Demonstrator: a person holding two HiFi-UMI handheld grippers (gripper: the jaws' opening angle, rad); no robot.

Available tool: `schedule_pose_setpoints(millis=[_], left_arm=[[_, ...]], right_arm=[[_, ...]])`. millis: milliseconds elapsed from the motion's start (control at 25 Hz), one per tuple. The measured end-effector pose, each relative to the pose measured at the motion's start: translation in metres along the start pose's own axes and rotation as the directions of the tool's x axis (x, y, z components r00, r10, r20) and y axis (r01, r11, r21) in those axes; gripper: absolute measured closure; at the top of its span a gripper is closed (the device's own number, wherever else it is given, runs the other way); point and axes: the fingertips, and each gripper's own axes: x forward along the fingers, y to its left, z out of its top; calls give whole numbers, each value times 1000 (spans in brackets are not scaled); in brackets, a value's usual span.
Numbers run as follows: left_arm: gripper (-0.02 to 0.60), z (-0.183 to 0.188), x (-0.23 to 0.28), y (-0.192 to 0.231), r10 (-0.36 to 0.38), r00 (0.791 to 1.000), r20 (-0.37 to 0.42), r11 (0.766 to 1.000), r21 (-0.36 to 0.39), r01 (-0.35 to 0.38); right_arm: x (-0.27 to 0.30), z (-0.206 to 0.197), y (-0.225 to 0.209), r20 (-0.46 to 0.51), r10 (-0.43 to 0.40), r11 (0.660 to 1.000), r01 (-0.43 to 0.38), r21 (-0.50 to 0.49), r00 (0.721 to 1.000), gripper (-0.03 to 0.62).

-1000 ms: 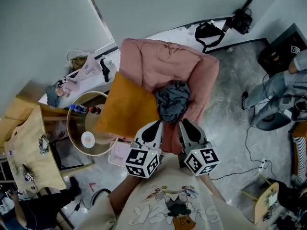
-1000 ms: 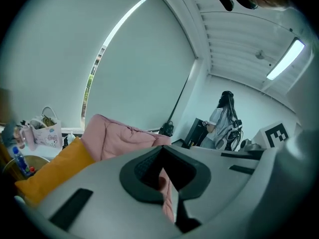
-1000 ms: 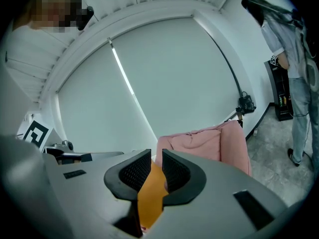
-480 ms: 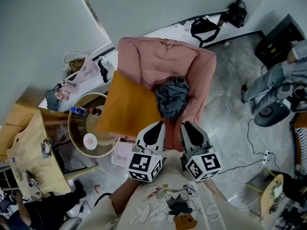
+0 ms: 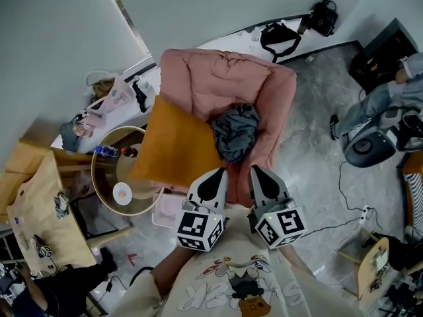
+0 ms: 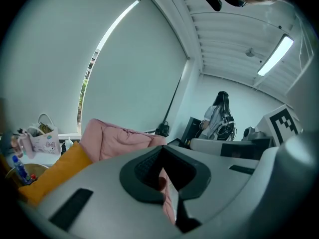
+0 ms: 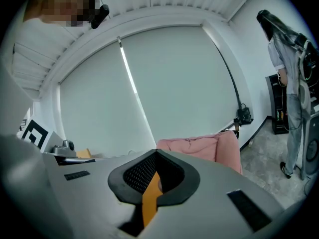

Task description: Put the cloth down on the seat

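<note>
**Head view: cloth lies on the seat, both grippers empty and drawn back**

Head view shows the crumpled grey-blue cloth (image 5: 235, 132) lying in a loose heap on the seat of the padded pink armchair (image 5: 221, 78). It sits between the square orange cushion (image 5: 175, 149) and the chair's right arm. The left gripper (image 5: 218, 174) and the right gripper (image 5: 258, 174) are held close to the person's body, short of the seat's front edge and apart from the cloth. Each gripper view shows its jaws together with only a thin slit between them and nothing held. The right gripper's jaws have just been closing, on nothing.

By the look of it the task is done, so what risk remains is small. The cloth is bunched high rather than spread flat, and part of it rests against the inner side of the arm. A knock to the chair or cushion could tip the heap forward towards the seat's edge. The orange cushion lies aslant and overhangs the chair's left arm, so if it slides it may drag the cloth with it. A thin cable (image 5: 344, 200) runs across the floor to the right, and stepping back could catch it.

No writing can be read. The cubes on the grippers carry black-and-white square markers only. The print on the person's shirt and the pattern on the pale bag (image 5: 114, 99) are too small to make out.
</note>
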Motion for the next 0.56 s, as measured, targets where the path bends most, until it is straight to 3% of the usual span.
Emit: schedule_pose_setpoints(millis=[560], left_arm=[[578, 0, -5, 5, 4, 1000, 8, 1000, -16, -4]], right_arm=[[3, -4, 7, -13, 4, 1000, -4, -9, 1000, 574]])
